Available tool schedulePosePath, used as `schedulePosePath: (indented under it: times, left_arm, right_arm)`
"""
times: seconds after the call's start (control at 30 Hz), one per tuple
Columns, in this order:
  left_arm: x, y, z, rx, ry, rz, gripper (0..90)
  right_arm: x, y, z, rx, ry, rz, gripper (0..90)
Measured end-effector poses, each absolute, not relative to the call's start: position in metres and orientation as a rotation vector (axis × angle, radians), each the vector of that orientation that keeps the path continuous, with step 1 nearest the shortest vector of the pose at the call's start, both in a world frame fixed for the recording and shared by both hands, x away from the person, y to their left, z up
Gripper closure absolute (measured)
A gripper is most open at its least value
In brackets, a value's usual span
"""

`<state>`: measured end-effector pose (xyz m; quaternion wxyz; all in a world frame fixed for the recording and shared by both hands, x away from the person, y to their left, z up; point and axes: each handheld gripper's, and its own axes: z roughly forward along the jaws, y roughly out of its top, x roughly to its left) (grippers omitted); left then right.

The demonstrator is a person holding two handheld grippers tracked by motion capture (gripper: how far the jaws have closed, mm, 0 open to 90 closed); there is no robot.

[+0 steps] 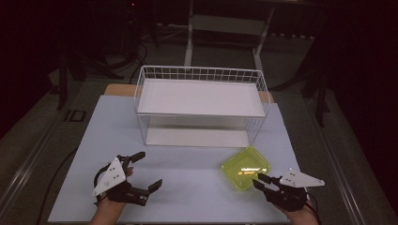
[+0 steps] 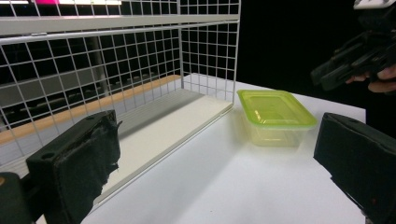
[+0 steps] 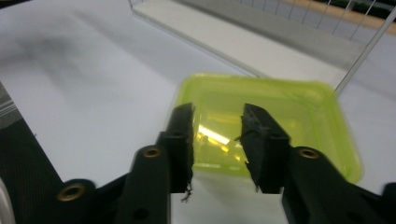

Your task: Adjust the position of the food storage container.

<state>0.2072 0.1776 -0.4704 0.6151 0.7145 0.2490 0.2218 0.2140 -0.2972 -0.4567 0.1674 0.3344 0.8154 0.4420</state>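
The translucent lime-green plastic container with its matching lid sits on the pale bench near its right front, just in front of the right corner of the white wire-grid rack. It is a shallow rounded rectangle, glossy enough to throw back a streak of light from the lid. The right claw hovers just at its near edge, jaws partly open with nothing between the pads; in the right gripper view they stand narrower than the container and are lined up over its near rim, probably to take that rim rather than span the whole box. The left claw waits well apart at the left front of the bench, its jaws spread wide and empty, likely kept clear until a second grip is wanted; its worn black pads frame the container in the left gripper view. The rack holds a flat white shelf board, matte and bare, with a second board below
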Motion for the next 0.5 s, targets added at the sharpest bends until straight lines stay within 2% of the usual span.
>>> schedulePosePath:
  times: [0.13,0.17,0.23,0.5]
  left_arm:
    - [0.207,0.177,-0.47,1.643,0.573,0.507,0.9]
    - [0.207,0.177,-0.47,1.645,0.572,0.508,0.9]
    - [0.206,0.177,-0.47,1.645,0.57,0.509,0.9]
    - [0.207,0.176,-0.471,1.643,0.578,0.502,1.0]
  right_arm:
    - [0.216,-0.299,-0.466,0.953,2.354,1.212,79.9]
    - [0.216,-0.299,-0.466,0.953,2.354,1.212,79.9]
    - [0.218,-0.299,-0.471,0.951,2.385,1.181,89.8]
    - [0.22,-0.298,-0.482,0.929,2.421,1.161,90.0]
